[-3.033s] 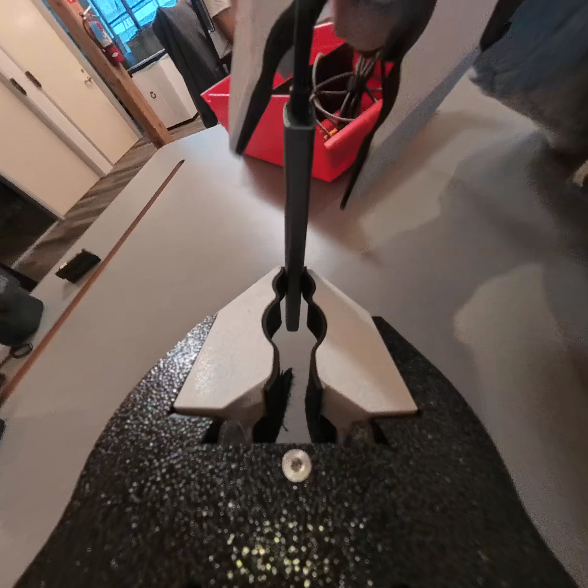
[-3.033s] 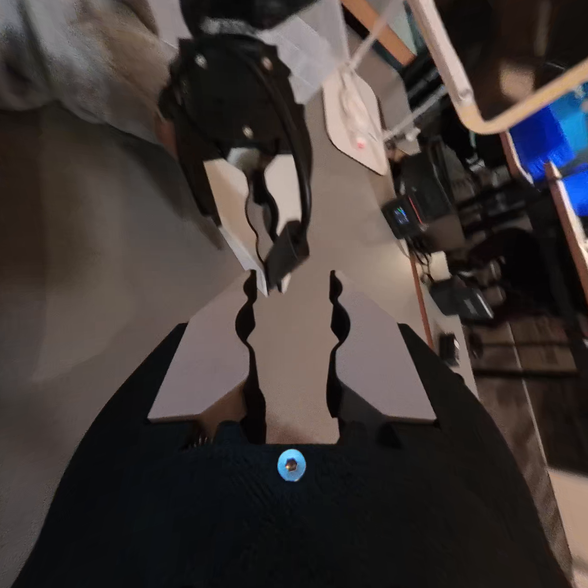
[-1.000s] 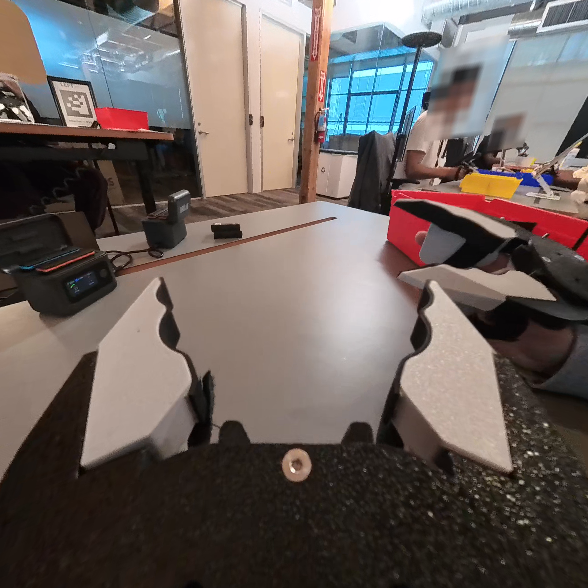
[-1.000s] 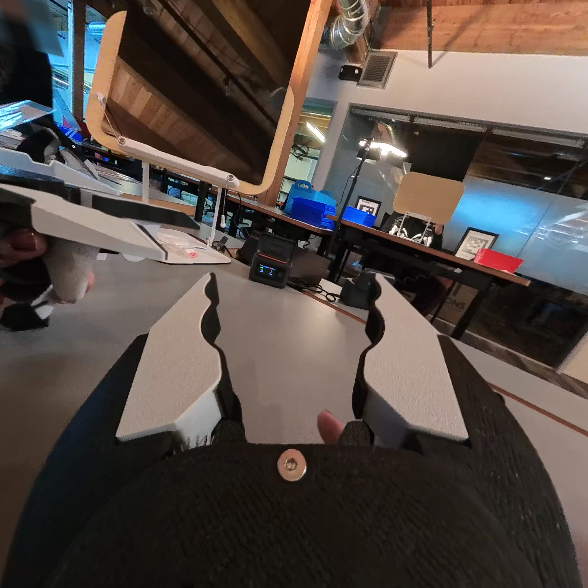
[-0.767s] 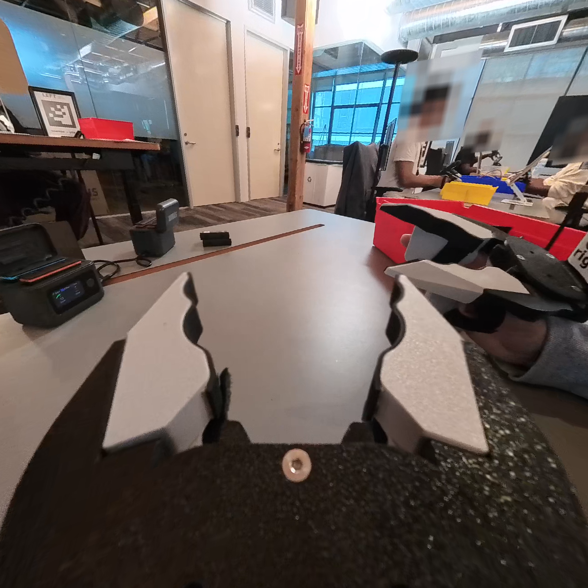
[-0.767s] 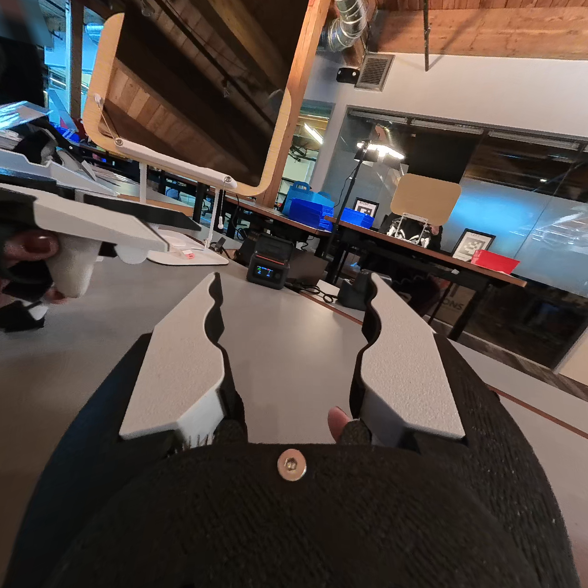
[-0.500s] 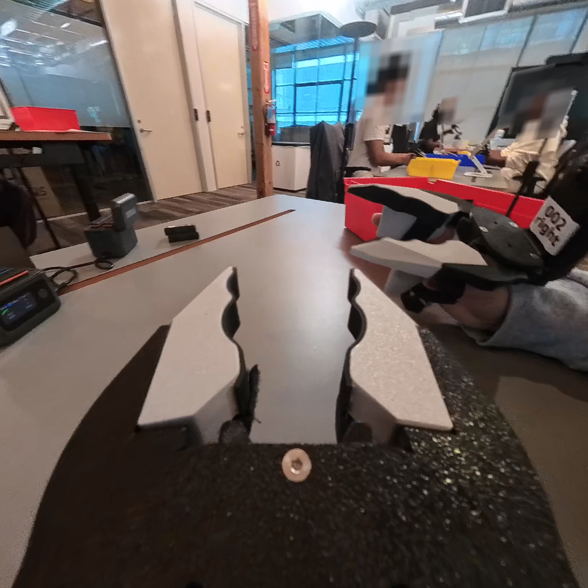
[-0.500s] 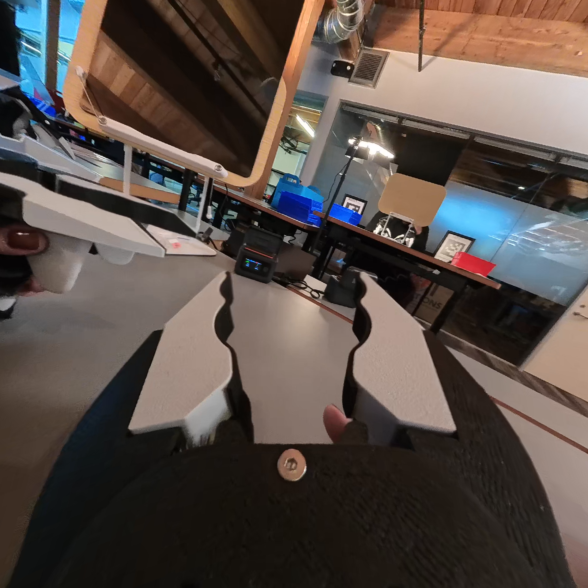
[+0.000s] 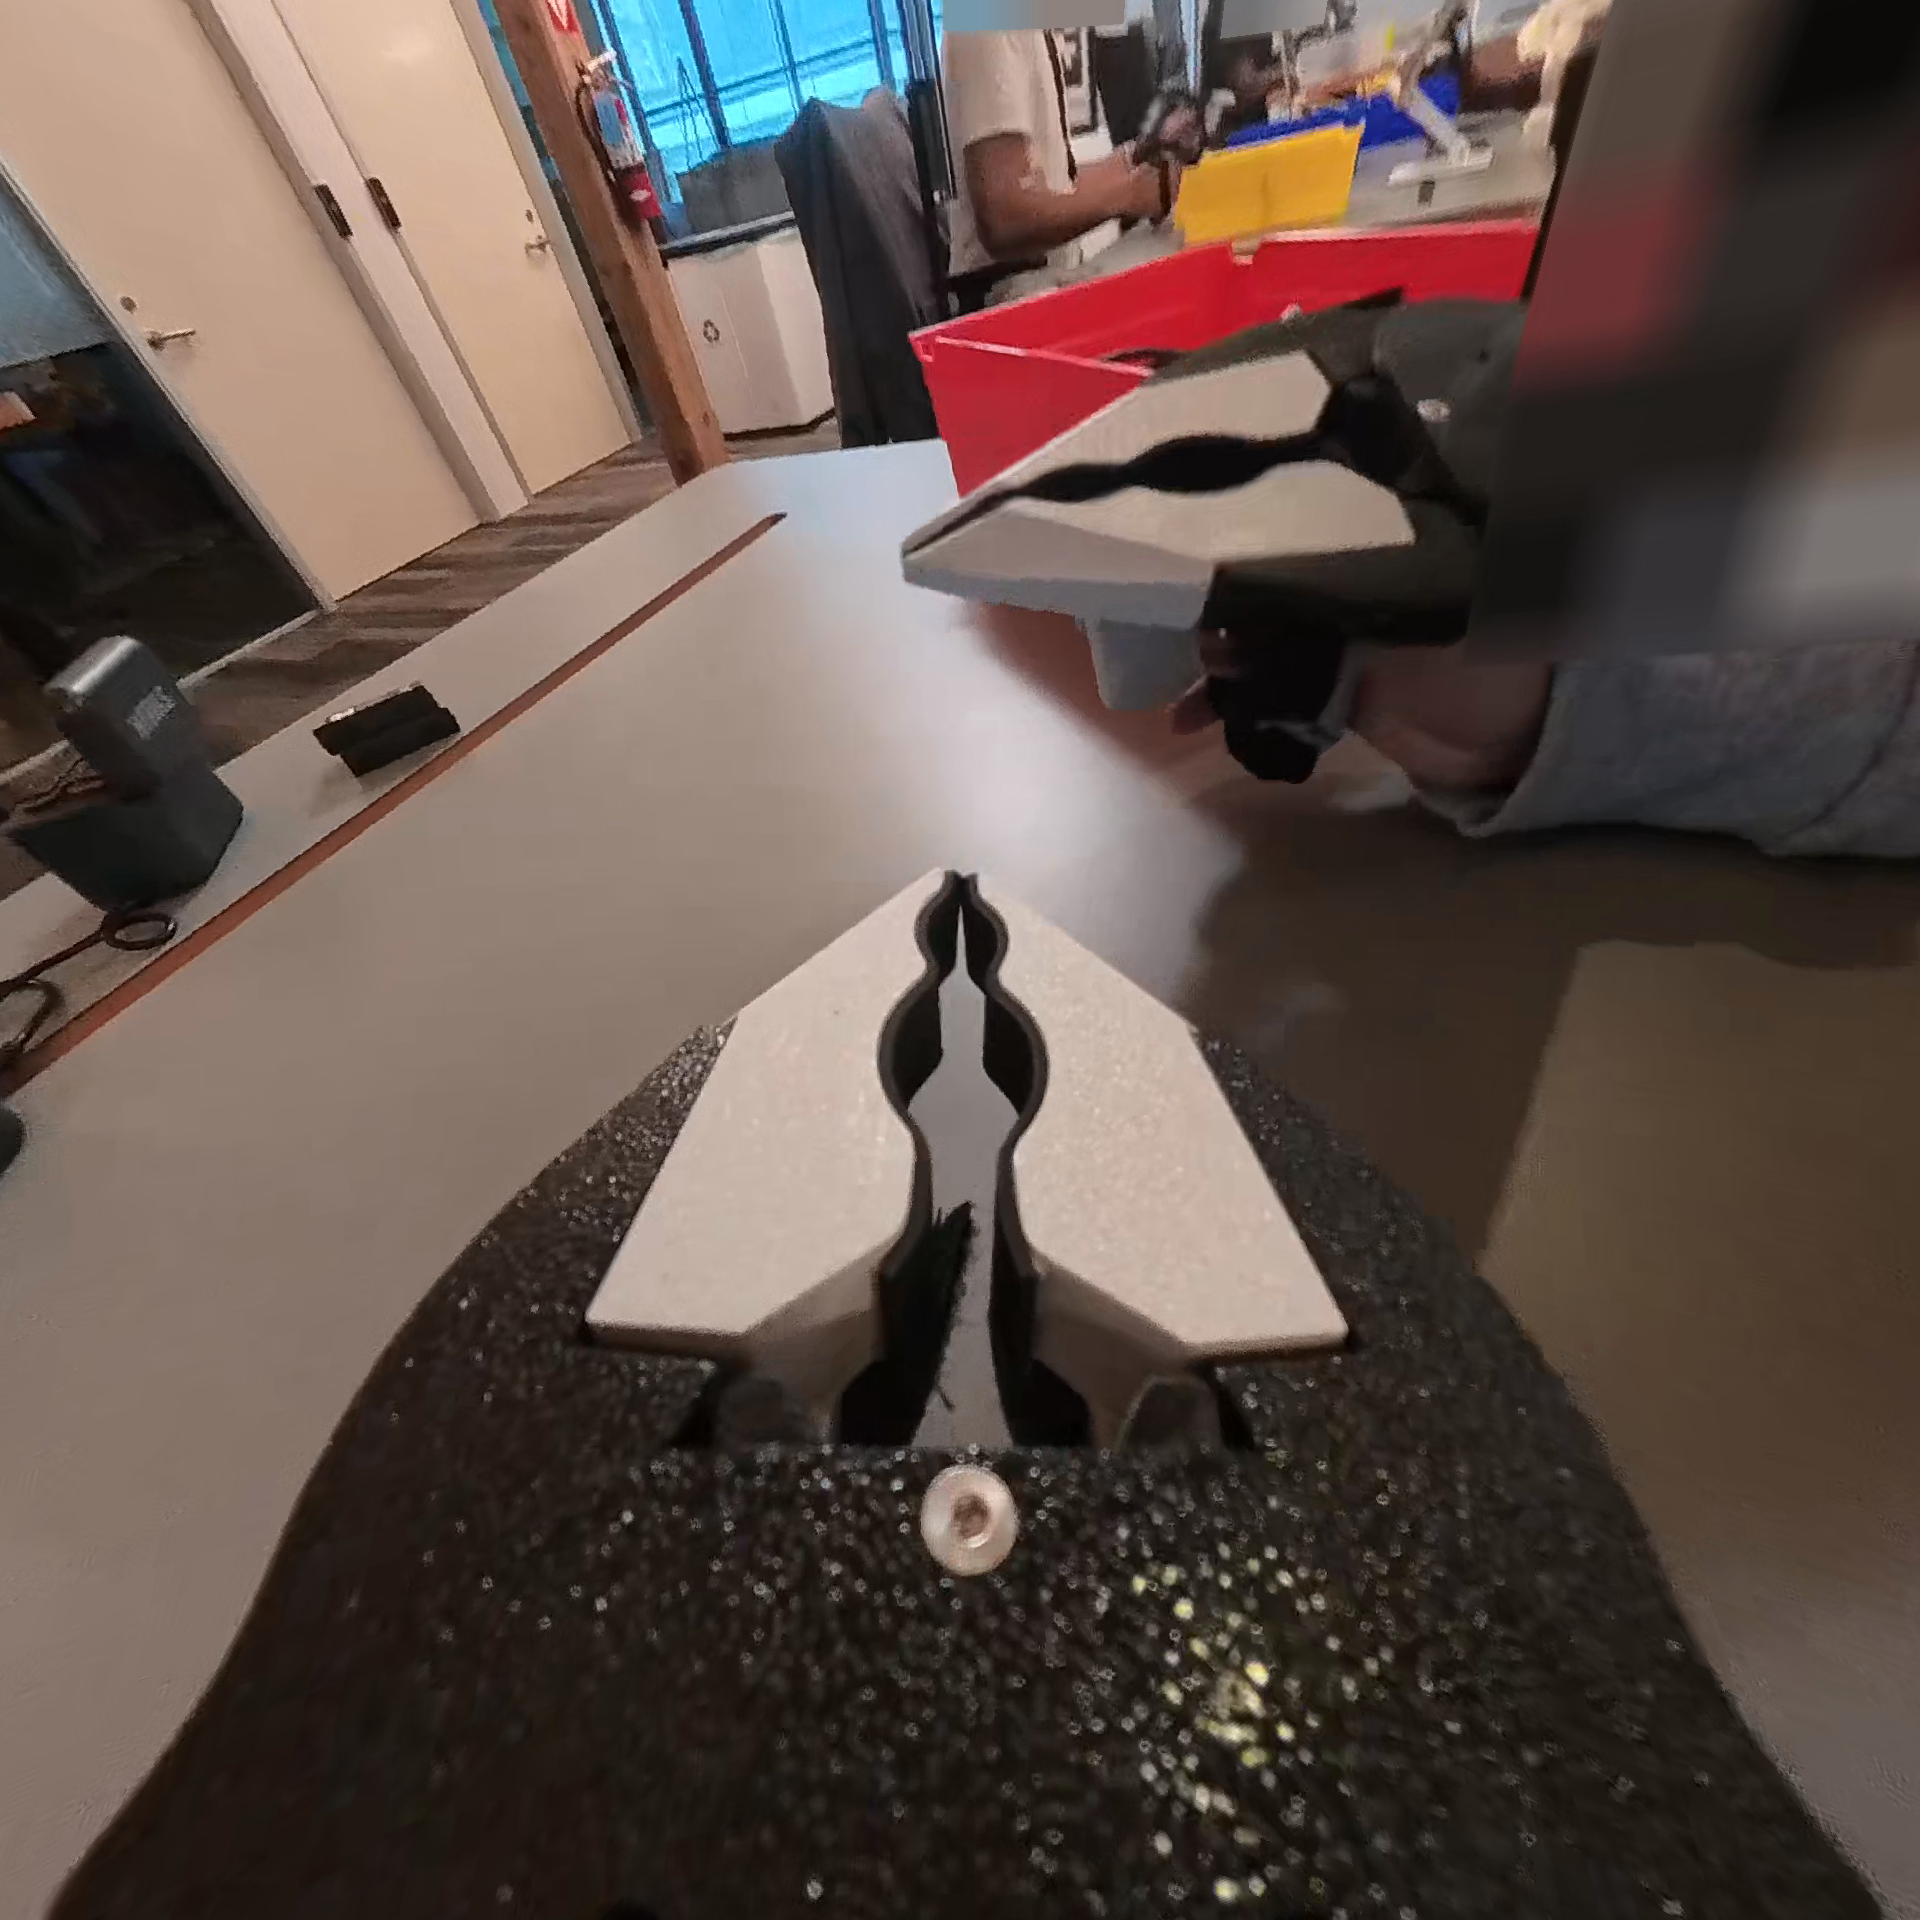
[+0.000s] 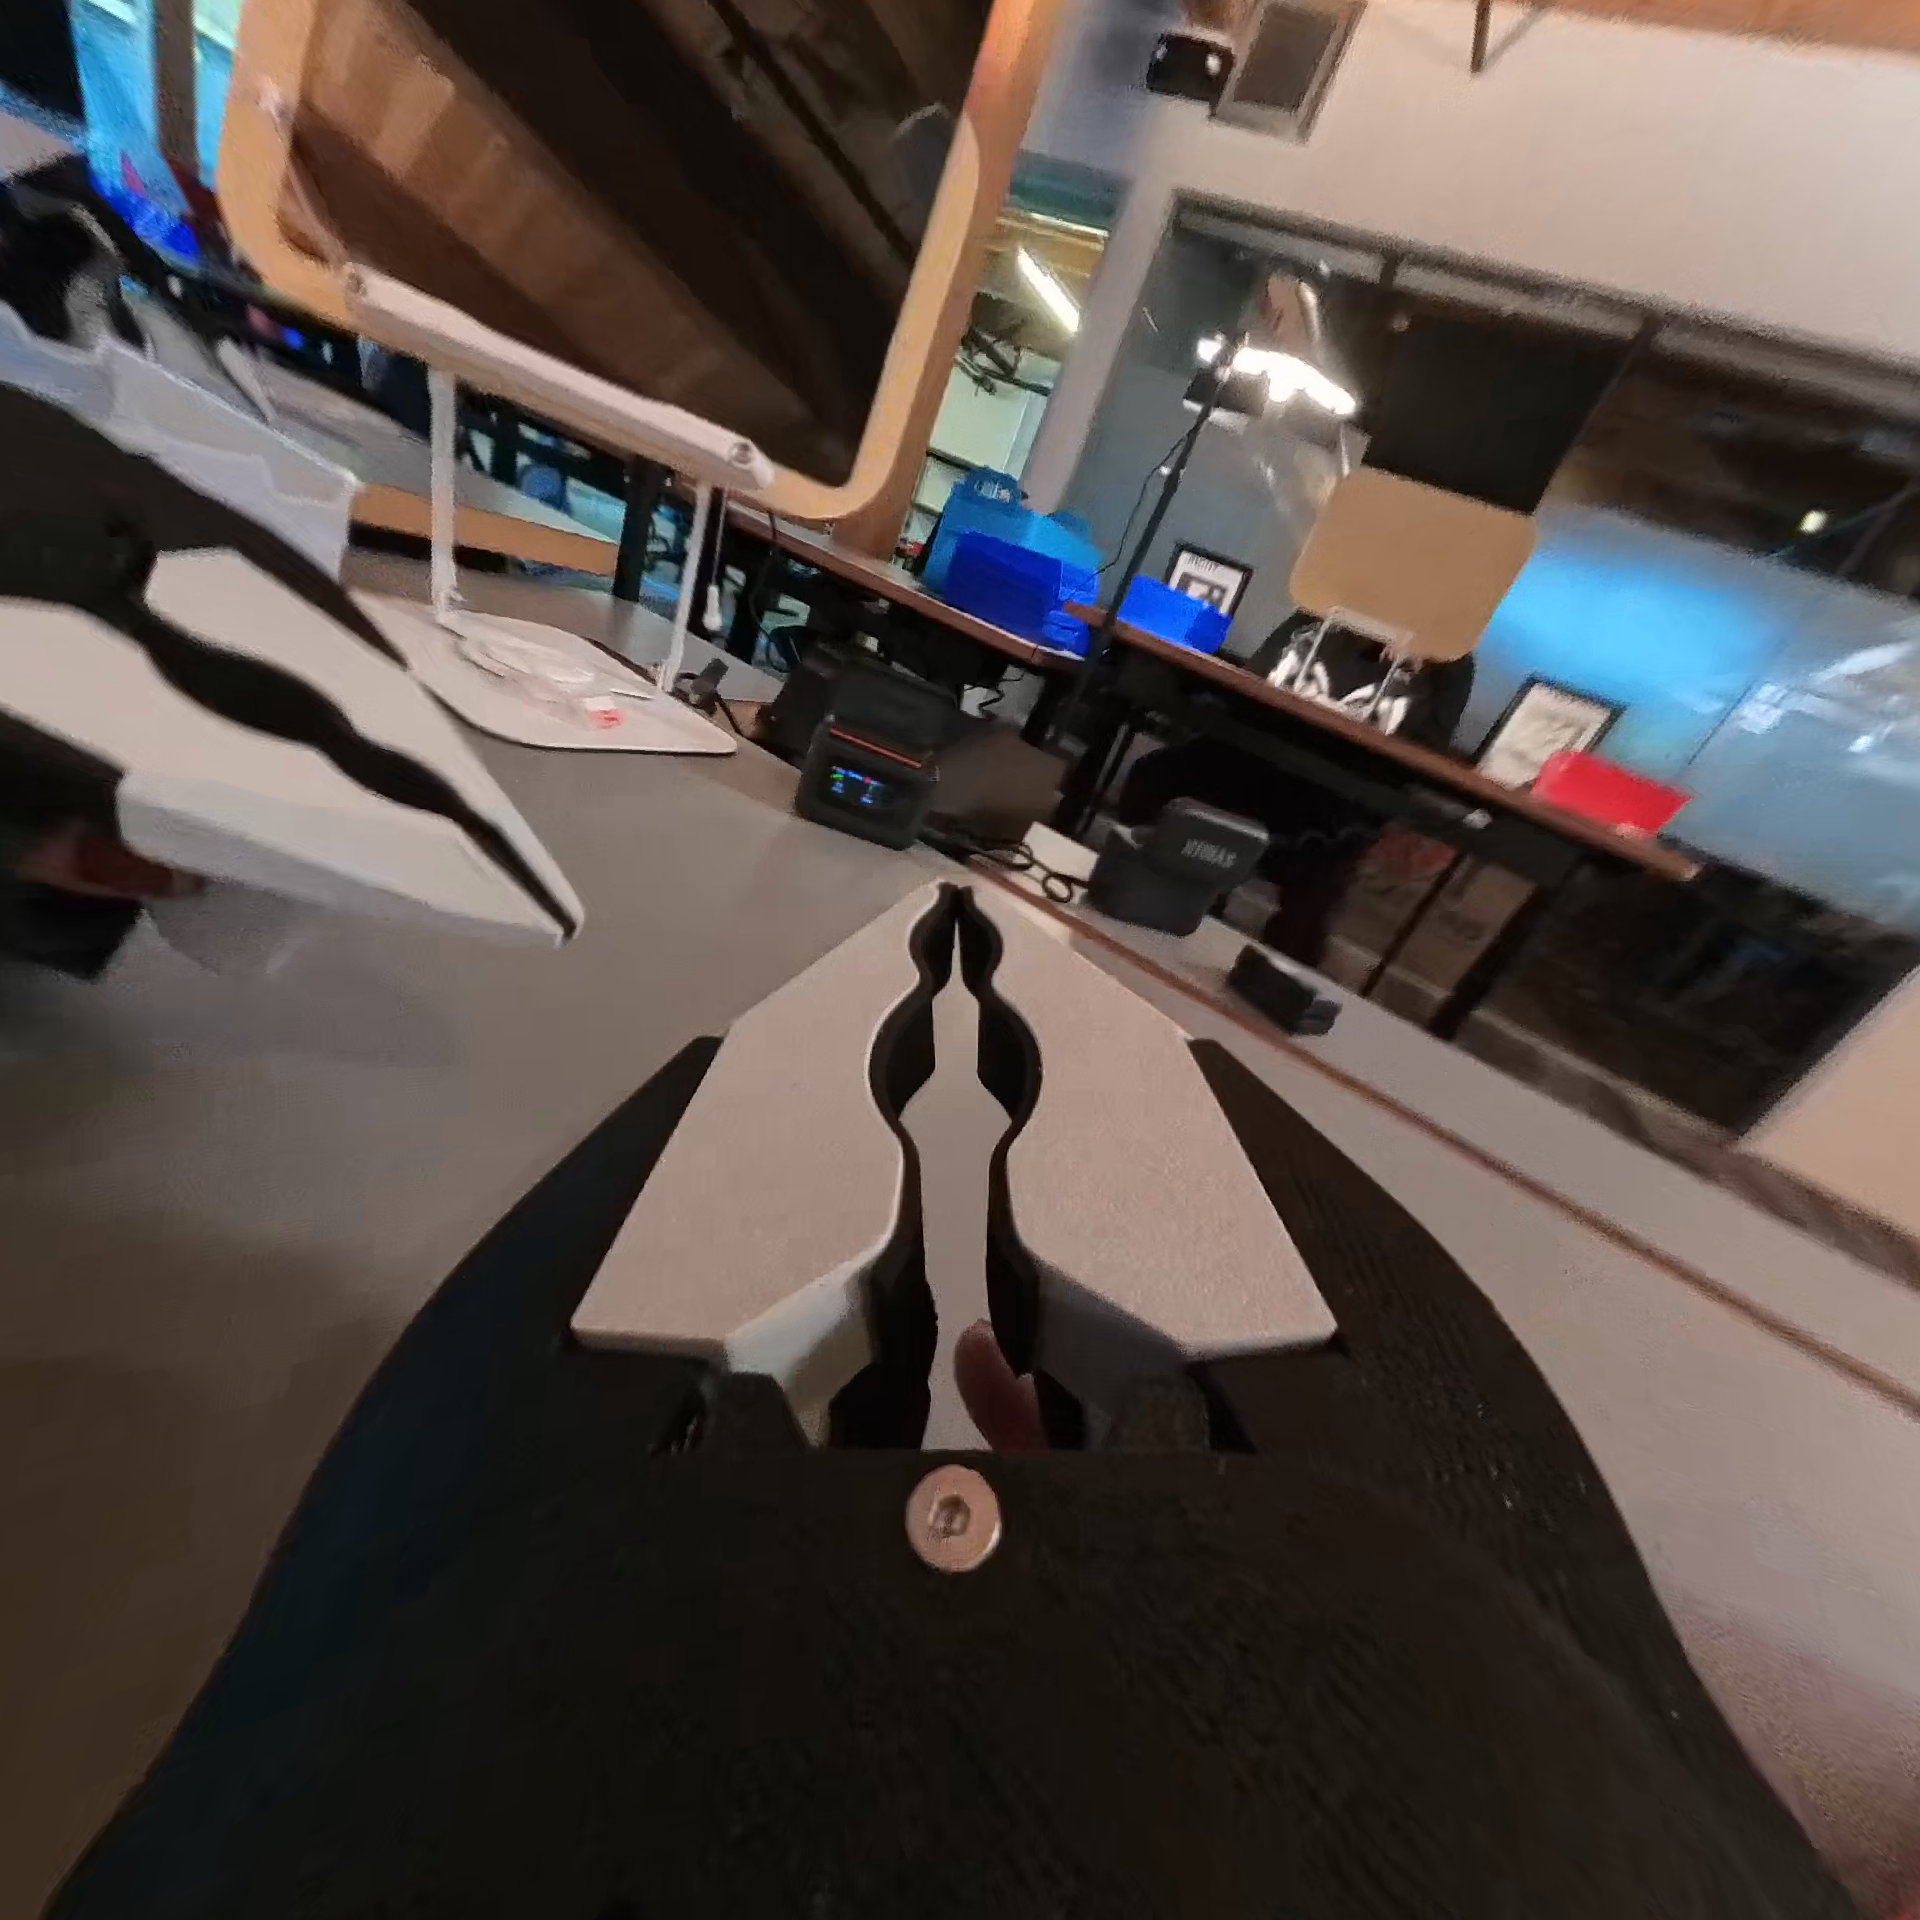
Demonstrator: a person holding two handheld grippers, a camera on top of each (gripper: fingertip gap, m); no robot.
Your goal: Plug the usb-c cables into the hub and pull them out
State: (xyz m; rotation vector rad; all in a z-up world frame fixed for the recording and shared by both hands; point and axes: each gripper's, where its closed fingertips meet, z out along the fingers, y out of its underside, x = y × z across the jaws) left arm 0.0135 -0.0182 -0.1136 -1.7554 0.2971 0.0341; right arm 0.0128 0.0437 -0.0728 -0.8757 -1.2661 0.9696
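- The left hand-held gripper (image 9: 961, 883) is closed, tips touching, and holds nothing, low over the grey table (image 9: 644, 748).
- No hub or usb-c cable shows in either view, so I cannot tell their direction, long axis, or the nearer hand.
- The right hand-held gripper (image 10: 951, 902) is likewise closed and empty, before the red bin (image 9: 1039, 384).

Grey table (image 9: 623, 831), red bin (image 9: 1039, 374), grey-fingered black tongs (image 9: 961, 894).

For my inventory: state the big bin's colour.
Red bin; clearest in the left wrist view.
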